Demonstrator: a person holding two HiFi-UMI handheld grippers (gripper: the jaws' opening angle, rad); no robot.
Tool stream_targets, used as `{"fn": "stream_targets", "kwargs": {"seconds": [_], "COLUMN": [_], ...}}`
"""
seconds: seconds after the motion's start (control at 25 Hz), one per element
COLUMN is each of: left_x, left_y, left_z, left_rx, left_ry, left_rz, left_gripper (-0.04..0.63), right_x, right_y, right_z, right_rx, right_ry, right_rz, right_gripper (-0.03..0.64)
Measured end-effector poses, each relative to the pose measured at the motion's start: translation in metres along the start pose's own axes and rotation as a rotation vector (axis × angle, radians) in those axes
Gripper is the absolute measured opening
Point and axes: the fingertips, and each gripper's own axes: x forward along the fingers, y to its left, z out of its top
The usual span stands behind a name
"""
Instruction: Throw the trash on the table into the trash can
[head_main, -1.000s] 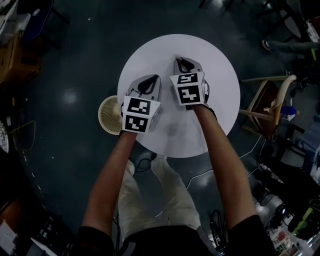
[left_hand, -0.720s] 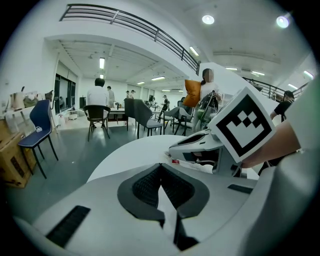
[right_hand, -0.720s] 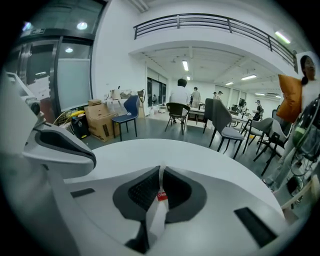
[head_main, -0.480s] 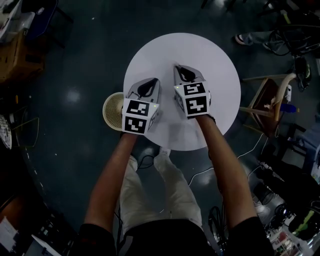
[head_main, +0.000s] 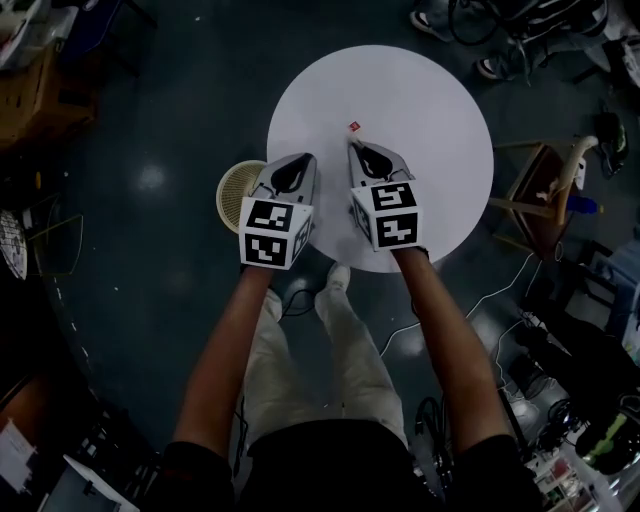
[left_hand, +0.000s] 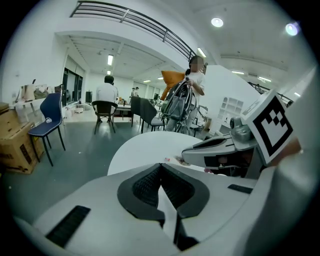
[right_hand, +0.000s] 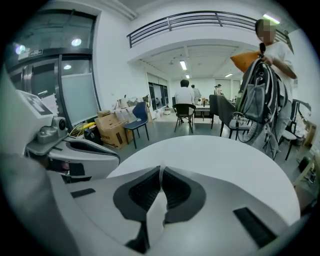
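My left hand-held gripper (head_main: 300, 160) and right hand-held gripper (head_main: 354, 146) are closed and empty; the right should open before straddling the red scrap (head_main: 353, 126).

One small red-and-white scrap of trash (head_main: 353, 126) lay flat on the round white table (head_main: 430, 110), slightly left of its centre. The trash can (head_main: 234, 190), a round, pale, open-topped basket, stood upright just beside the table's left edge.

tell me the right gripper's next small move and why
Probably open the right gripper and ease it forward over the small red scrap on the round white table: its fingers are shut and empty, and the scrap, the only trash I can see, lies just beyond their tips.
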Motion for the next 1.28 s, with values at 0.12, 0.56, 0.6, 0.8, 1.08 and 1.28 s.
{"fn": "stream_targets", "kwargs": {"seconds": [0.12,0.56,0.6,0.8,1.08,1.28], "left_x": [-0.022,-0.099,-0.106,-0.134,-0.162,-0.171], "left_y": [0.007,0.056,0.062,0.093,0.144,0.173], "left_z": [-0.011,-0.053,-0.057,-0.074,-0.112,-0.143], "left_rx": [-0.006,-0.049,-0.053,-0.072,-0.13,-0.174], "left_ry": [-0.002,0.002,0.004,0.004,0.011,0.024], "left_rz": [0.004,0.055,0.059,0.083,0.11,0.116], "left_gripper": [0.015,0.015,0.015,0.015,0.015,0.015], "right_x": [-0.009,-0.01,-0.009,0.003,0.032,0.058], "right_y": [0.028,0.134,0.145,0.197,0.259,0.29], "right_z": [-0.01,-0.028,-0.027,-0.026,-0.038,-0.054], "right_rx": [0.005,-0.006,-0.007,-0.017,-0.021,-0.012], "right_ry": [0.004,0.024,0.022,0.017,0.036,0.055], "right_rz": [0.021,0.105,0.117,0.168,0.207,0.227], "right_gripper": [0.021,0.021,0.021,0.021,0.021,0.021]}}
